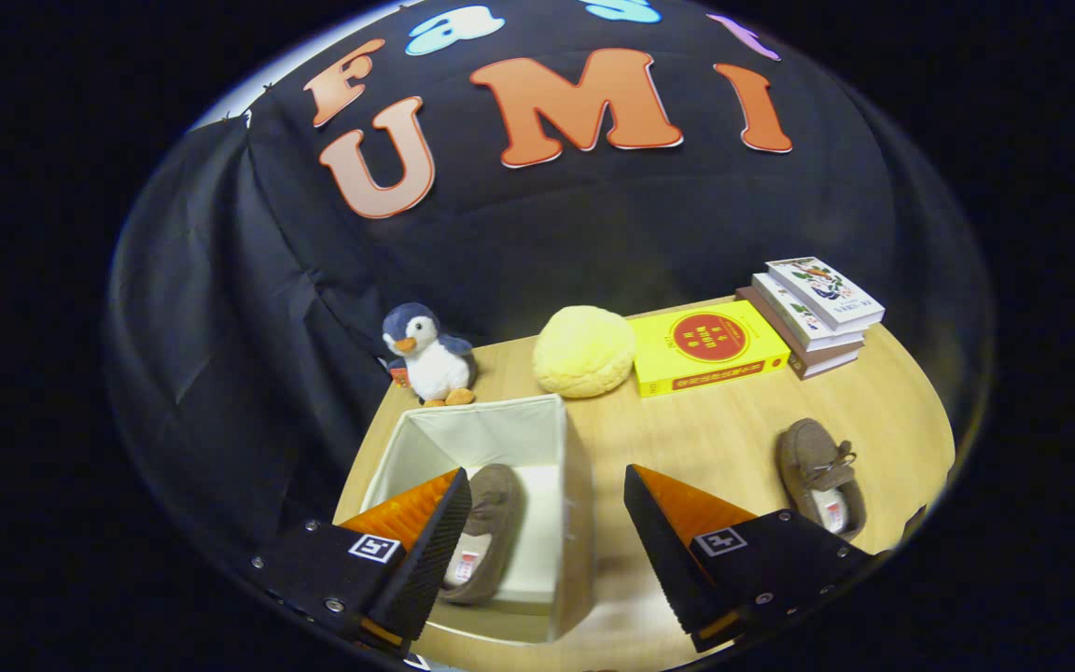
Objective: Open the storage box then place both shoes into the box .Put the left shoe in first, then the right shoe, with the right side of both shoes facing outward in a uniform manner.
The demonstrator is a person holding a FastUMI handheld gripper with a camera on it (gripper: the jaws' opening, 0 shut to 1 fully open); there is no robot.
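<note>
Two brown moccasin-style shoes are in play: one shoe [486, 532] already lies inside the open storage box [575, 504], the other shoe [819, 476] rests on the wooden bench [705, 439], well apart from the box and off to the right of the tool [547, 541]. Each shoe is a soft, suede-looking slipper with a pale insole, and a small white tag with red marks sits at the heel of each; the marks are too small to read. The shoe out on the bench has a little bow of lace across its top. The box is a pale fabric cube with cream inner walls, its top open, and the shoe within lies lengthwise along the floor of the box, close to its left side. The tool hangs over the near edge of the box with its fingers spread wide and gripping nothing; the left finger sits over the box beside the shoe inside, the right finger over bare bench just past the box's right wall. Each finger base carries a small square black-and-white marker. Beyond the box stand a plush penguin [430, 355] and a round yellow cushion [584, 352], then a yellow book [710, 347] lying flat, with a red circle on its cover whose writing I cannot make out, and a stack of books [817, 313] with illustrated white covers, equally illegible.
</note>
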